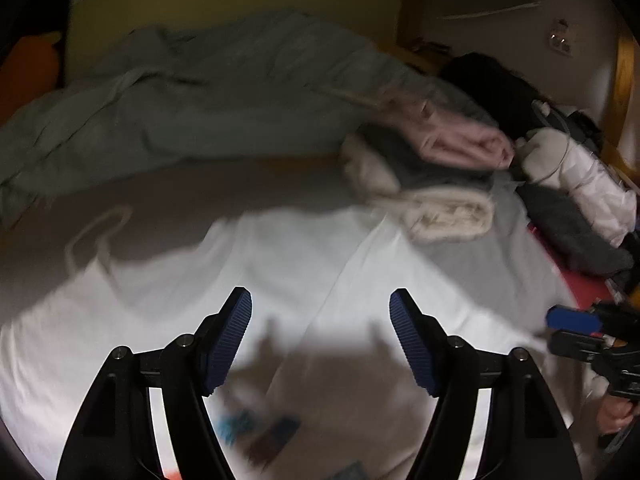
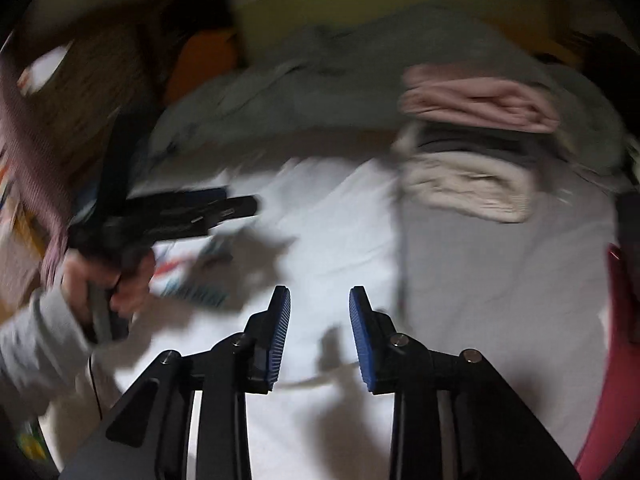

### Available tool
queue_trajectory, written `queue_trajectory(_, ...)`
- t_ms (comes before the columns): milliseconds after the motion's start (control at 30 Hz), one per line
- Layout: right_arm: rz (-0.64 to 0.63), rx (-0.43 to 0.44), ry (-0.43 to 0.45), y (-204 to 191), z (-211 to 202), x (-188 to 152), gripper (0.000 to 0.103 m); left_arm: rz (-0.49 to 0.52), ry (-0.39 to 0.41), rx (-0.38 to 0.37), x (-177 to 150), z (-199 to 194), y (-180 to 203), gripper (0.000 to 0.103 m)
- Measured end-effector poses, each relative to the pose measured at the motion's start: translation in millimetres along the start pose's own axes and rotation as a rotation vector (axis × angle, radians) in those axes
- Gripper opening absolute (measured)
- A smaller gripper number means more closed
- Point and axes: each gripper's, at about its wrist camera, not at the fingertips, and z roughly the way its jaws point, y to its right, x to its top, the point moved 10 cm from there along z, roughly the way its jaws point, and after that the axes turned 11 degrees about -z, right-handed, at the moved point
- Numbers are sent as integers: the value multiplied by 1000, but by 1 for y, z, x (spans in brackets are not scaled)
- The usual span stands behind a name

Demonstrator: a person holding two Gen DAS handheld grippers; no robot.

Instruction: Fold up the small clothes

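A white T-shirt with a coloured print lies spread on the grey bed sheet; it also shows in the right wrist view. My left gripper hovers above it, open and empty; it also shows in the right wrist view. My right gripper is open and empty above the shirt's right part, jaws about half apart; in the left wrist view it is at the right edge. Both views are blurred by motion.
A stack of folded clothes, pink on dark grey on cream, sits at the back right, also in the right wrist view. A rumpled grey-green duvet lies behind. Dark and white items crowd the right edge.
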Motion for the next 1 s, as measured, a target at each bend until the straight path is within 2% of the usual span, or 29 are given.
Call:
queue_trajectory(33, 45, -22, 6, 12, -2, 0, 32, -2, -20, -47, 11, 6, 8, 71)
queue_trajectory(100, 118, -47, -26, 33, 0, -6, 32, -13, -109, -164, 21, 25, 27, 72)
queue_trajectory(133, 136, -48, -43, 37, 3, -11, 32, -41, -149, -195, 26, 40, 32, 72)
queue_trajectory(167, 156, -46, -64, 42, 7, -16, 32, -74, -195, -217, 29, 58, 37, 71)
queue_trajectory(233, 182, -26, -109, 46, 14, -26, 32, -147, -256, -213, 33, 92, 36, 66)
queue_trajectory(267, 184, -1, -119, 43, 18, -28, 32, -184, -277, -199, 35, 110, 35, 51)
queue_trajectory(300, 183, 13, -122, 40, 23, -28, 32, -217, -301, -205, 35, 124, 34, 27)
queue_trajectory(333, 177, 19, -124, 39, 24, -30, 32, -254, -334, -241, 34, 137, 35, 14)
queue_trajectory(367, 167, 20, -127, 37, 24, -36, 32, -284, -369, -292, 33, 144, 38, 8)
queue_trajectory(400, 148, 17, -133, 35, 26, -37, 30, -310, -394, -326, 32, 150, 40, 7)
queue_trajectory(467, 113, -5, -153, 33, 32, -39, 23, -305, -367, -298, 37, 156, 38, 6)
queue_trajectory(500, 103, -25, -168, 34, 34, -42, 14, -281, -355, -288, 41, 160, 41, 6)
queue_trajectory(533, 89, -62, -196, 37, 36, -46, 11, -261, -344, -278, 43, 162, 42, 6)
queue_trajectory(600, 89, -109, -240, 46, 44, -51, 11, -203, -328, -240, 48, 170, 45, 6)
queue_trajectory(667, 99, -102, -262, 50, 46, -58, 11, -136, -340, -194, 45, 181, 49, 7)
queue_trajectory(767, 103, -99, -259, 50, 40, -59, 11, -71, -310, -126, 45, 187, 48, 13)
queue_trajectory(867, 112, -141, -213, 56, 33, -52, 11, -34, -235, -56, 56, 177, 41, 17)
queue_trajectory(933, 95, -192, -134, 58, 20, -39, 11, -8, -174, -54, 66, 157, 38, 17)
queue_trajectory(1000, 72, -179, -56, 51, 8, -27, 11, 29, -117, -53, 73, 133, 34, 17)
